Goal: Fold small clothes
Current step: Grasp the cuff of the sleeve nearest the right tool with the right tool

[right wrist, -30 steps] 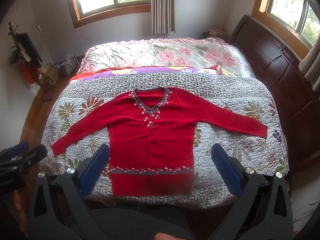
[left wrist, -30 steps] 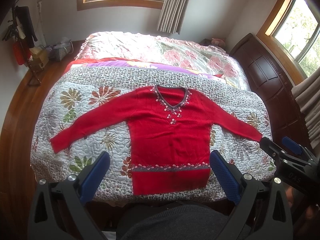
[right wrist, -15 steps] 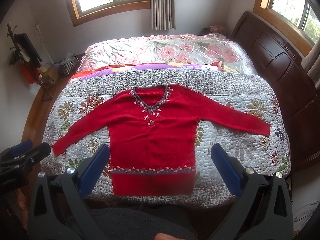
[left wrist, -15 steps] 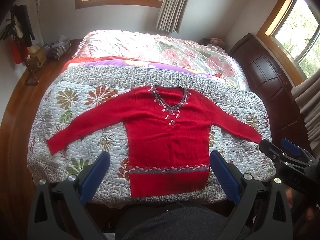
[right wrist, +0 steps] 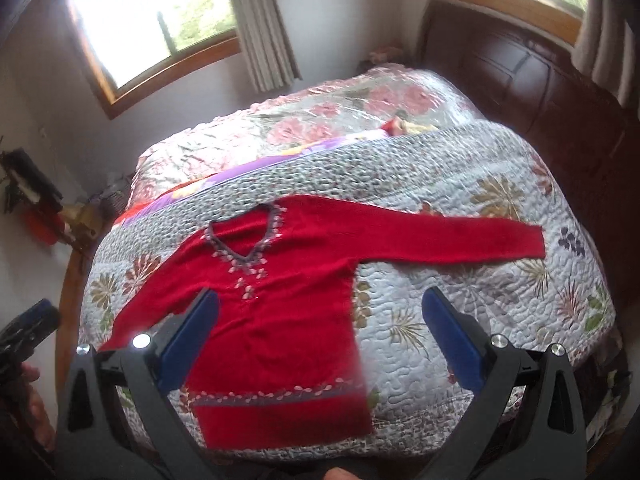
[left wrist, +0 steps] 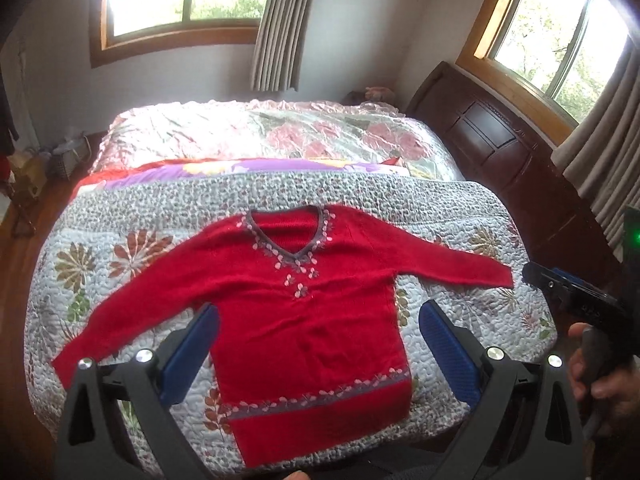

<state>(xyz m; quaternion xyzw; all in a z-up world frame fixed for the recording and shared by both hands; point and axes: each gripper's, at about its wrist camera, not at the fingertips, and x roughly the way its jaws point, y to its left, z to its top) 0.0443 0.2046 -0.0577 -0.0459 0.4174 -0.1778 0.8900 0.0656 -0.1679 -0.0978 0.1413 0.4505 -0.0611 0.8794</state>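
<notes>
A red long-sleeved sweater (left wrist: 304,312) (right wrist: 280,300) with a grey, leaf-trimmed V-neck lies flat on the quilted bedspread (left wrist: 120,248) (right wrist: 460,320), both sleeves spread out. My left gripper (left wrist: 318,320) hangs open above the sweater's body, nothing between its blue pads. My right gripper (right wrist: 320,308) is also open and empty, above the sweater's right side and the quilt. In the left wrist view the right gripper (left wrist: 560,288) shows at the right edge, just past the right cuff (left wrist: 496,276). The left gripper's tip (right wrist: 36,316) shows at the left edge of the right wrist view.
The bed fills the room's middle, with a pink floral cover (left wrist: 260,128) behind the quilt. A dark wooden headboard (left wrist: 500,152) stands at the right. Windows and curtains (left wrist: 280,24) line the walls. Clutter and a basket (left wrist: 68,156) sit on the floor at the far left.
Both grippers have moved forward and closer to the bed. The right wrist view has swung and tilted toward the right sleeve. The sweater has not moved.
</notes>
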